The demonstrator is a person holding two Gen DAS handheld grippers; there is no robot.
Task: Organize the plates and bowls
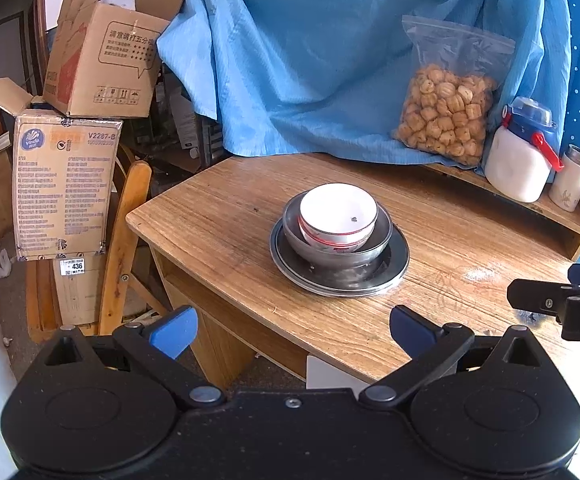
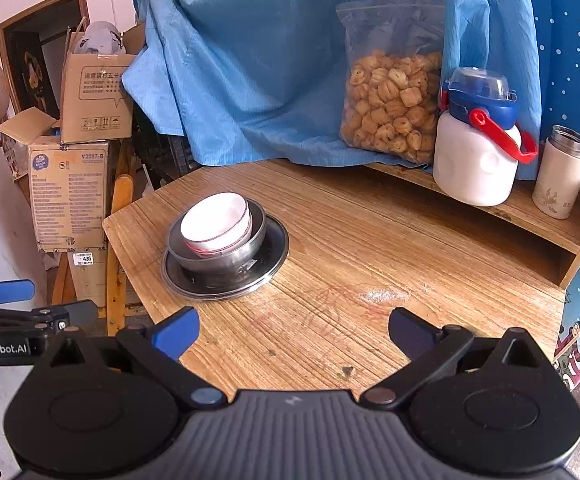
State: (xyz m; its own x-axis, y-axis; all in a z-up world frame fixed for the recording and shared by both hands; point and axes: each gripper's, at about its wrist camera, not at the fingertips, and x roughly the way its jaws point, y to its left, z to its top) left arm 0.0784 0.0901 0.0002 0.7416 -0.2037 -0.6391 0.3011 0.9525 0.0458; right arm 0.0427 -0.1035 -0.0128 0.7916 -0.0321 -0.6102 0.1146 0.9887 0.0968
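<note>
We log: white bowl nested in steel bowl on steel plate, frame centre, on wooden table. Left gripper and right gripper: fingers wide, empty, lower frame. We judge stack done, or unstacking pending; next: approach white bowl's rim.

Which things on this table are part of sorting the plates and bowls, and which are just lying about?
For the job: white bowl, metal bowl, metal plate.
Lying about: snack bag, white jug, thermos, cardboard boxes, blue cloth.
</note>
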